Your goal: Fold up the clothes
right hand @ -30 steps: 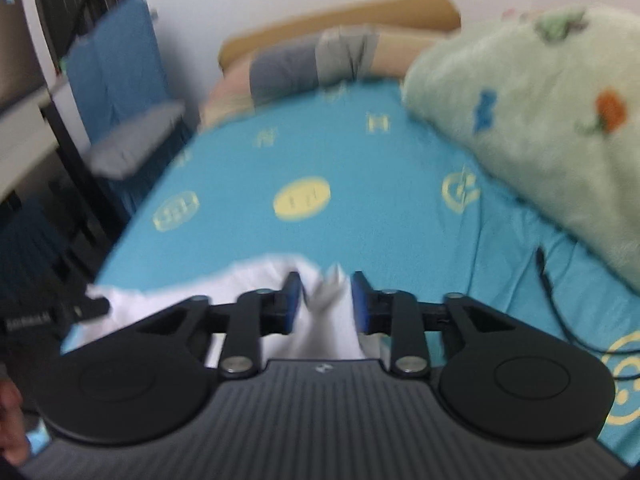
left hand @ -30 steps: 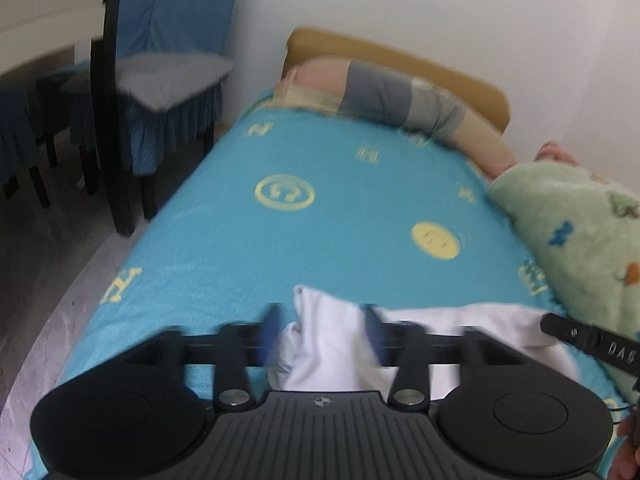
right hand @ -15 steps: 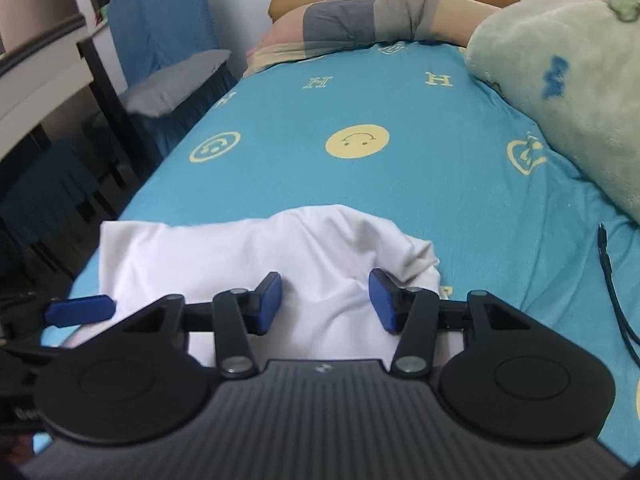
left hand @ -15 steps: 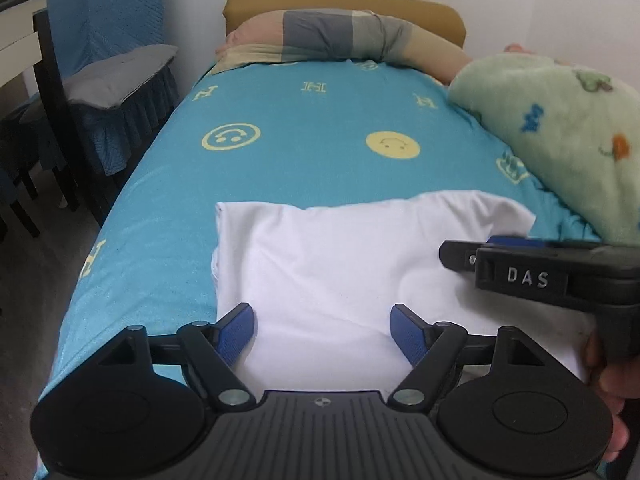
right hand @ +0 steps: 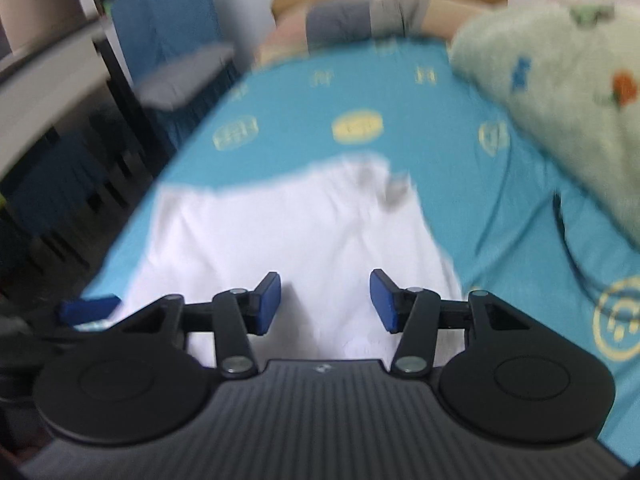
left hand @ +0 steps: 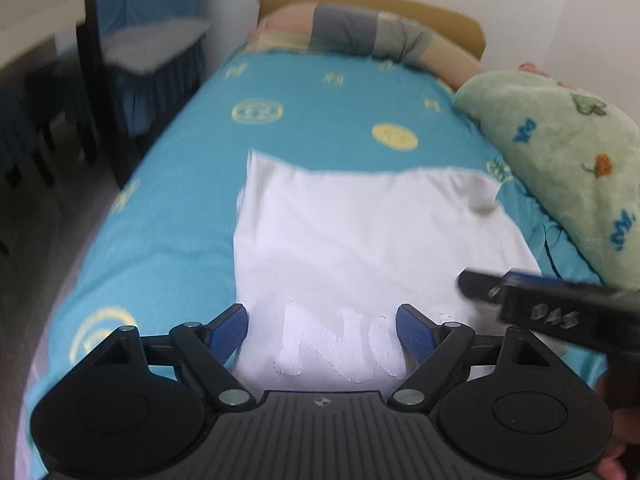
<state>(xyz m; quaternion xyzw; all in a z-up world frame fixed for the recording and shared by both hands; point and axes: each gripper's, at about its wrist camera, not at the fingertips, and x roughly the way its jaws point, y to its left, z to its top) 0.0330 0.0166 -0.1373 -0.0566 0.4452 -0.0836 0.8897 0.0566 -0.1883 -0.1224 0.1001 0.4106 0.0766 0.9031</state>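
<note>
A white T-shirt (left hand: 360, 232) lies spread flat across the near part of the bed's turquoise sheet (left hand: 320, 112), with raised white lettering (left hand: 340, 348) at its near end. My left gripper (left hand: 320, 314) hovers over that lettering with its jaws opening; the cloth is below them and nothing is pinched. My right gripper (right hand: 324, 280) is open above the shirt (right hand: 280, 232), near its right side, and its pads are off the cloth. The right gripper's finger (left hand: 520, 300) shows at the right edge of the left wrist view. A blue pad of the left one (right hand: 90, 308) shows at the left of the right wrist view.
A green fleece blanket (left hand: 560, 160) is heaped along the bed's right side. A striped pillow (left hand: 360, 36) lies by the headboard. A blue-covered chair (left hand: 152, 40) stands left of the bed. A dark cable (right hand: 568, 240) runs over the sheet to the right of the shirt.
A second ago both grippers held bunched white cloth. Now the shirt lies spread flat, both pairs of jaws stand wider and off it, and both grippers have drawn back over its near end.
</note>
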